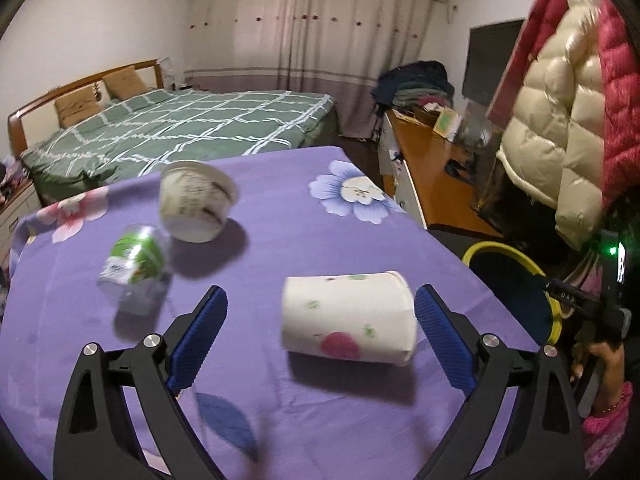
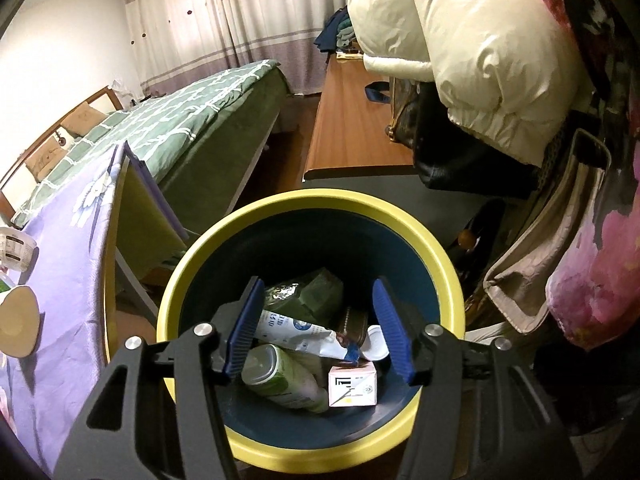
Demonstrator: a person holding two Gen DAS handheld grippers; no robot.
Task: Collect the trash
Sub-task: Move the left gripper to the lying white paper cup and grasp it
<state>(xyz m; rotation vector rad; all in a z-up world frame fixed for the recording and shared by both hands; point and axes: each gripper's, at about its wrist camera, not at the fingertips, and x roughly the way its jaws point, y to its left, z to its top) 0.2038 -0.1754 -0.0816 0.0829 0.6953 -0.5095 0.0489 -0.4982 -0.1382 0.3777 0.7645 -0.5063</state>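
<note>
On the purple tabletop (image 1: 280, 208) a paper cup (image 1: 347, 318) is seen lying on its side between the spread, released pads of the left tool (image 1: 320, 330), untouched. Over the bin (image 2: 192, 264) the right tool (image 2: 318, 330) is held released and empty. Closing on the cup is judged next.
</note>
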